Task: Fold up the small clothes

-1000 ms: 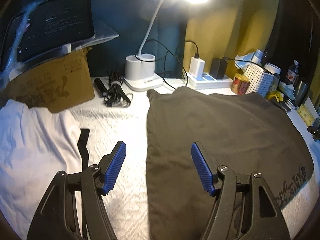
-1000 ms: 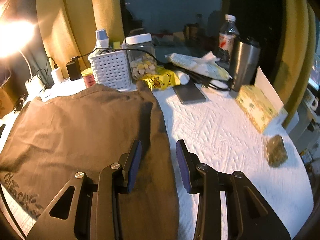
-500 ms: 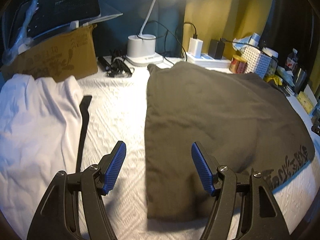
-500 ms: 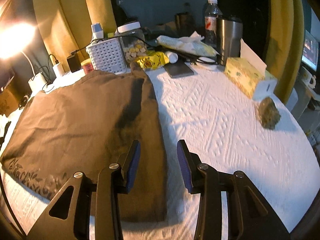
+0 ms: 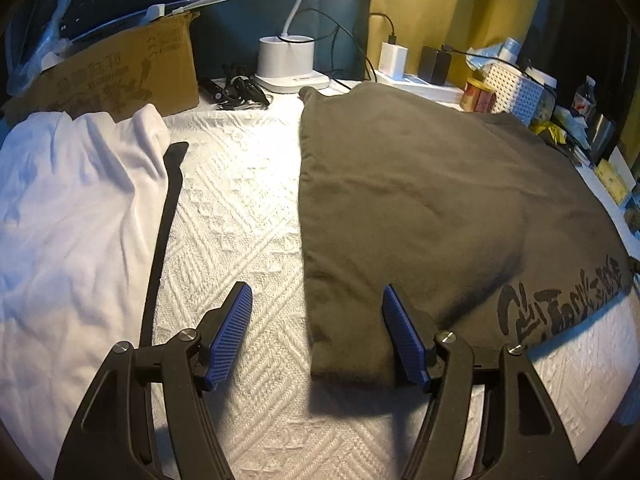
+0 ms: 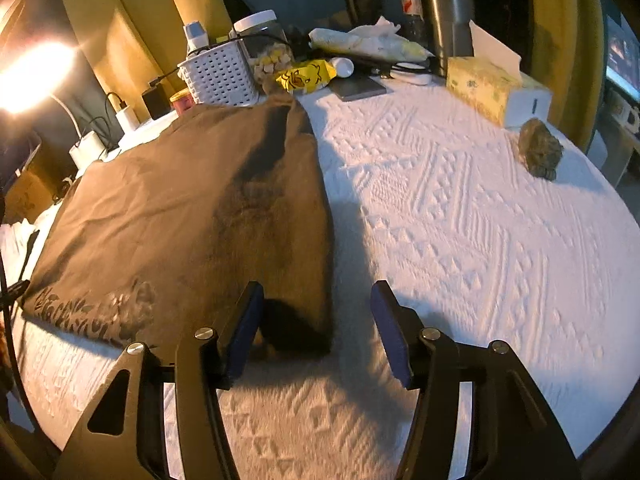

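A dark brown garment with black lettering along its near hem lies flat on the white textured cloth; it also shows in the right wrist view. My left gripper is open and empty, its jaws straddling the garment's near left corner. My right gripper is open and empty, its jaws straddling the garment's near right corner. A white garment with a black strap lies to the left.
At the back stand a cardboard box, a white lamp base, chargers, a white basket, a jar, a steel tumbler and a tissue box. A small rock-like lump sits on the cloth at right.
Both grippers have pulled back toward the garment's near edge, so its near corners now lie between the jaws. The right gripper's jaws have opened wider.
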Motion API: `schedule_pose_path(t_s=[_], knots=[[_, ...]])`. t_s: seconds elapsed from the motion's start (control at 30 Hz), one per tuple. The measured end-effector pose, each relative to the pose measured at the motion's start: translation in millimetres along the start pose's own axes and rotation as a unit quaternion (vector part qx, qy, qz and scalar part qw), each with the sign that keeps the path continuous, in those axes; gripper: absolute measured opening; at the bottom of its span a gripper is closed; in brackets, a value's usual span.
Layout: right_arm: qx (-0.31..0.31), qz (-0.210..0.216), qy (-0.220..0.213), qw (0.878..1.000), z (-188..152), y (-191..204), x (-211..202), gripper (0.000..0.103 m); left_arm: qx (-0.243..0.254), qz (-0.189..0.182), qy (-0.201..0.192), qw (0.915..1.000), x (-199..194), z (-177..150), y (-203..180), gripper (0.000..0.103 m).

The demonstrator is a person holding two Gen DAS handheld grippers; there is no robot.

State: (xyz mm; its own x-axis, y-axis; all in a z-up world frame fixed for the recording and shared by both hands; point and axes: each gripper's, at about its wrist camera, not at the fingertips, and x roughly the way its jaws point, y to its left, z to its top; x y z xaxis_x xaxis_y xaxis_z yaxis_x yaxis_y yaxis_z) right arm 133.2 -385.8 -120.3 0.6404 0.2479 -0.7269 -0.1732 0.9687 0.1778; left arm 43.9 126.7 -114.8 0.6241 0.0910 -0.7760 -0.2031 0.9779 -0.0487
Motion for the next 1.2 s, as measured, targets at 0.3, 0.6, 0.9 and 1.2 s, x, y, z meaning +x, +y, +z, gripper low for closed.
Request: schedule_pose_path(t_s=[0.3, 0.6, 0.9, 1.2], knots=[[-0.021, -0.007, -0.020, 1.000, -8, 12, 1, 0.032, 0.021, -0.015, 0.003, 0.9997, -3, -5, -4, 0.051], [-0.070, -0.034, -0.024, 0.997, -12, 26, -3, 0.009, 0.037, -0.031, -0.004, 0.9988, -20, -11, -14, 0.004], [-0.080, -0.039, -0.051, 0.995, -14, 26, -29, 0.009, 0.049, -0.037, -0.014, 0.9980, -49, -19, -19, 0.004], [-0.079, -0.049, -0.055, 0.994, -35, 24, -43, 0.009, 0.056, -0.041, -0.005, 0.9976, -62, -39, -23, 0.004]])
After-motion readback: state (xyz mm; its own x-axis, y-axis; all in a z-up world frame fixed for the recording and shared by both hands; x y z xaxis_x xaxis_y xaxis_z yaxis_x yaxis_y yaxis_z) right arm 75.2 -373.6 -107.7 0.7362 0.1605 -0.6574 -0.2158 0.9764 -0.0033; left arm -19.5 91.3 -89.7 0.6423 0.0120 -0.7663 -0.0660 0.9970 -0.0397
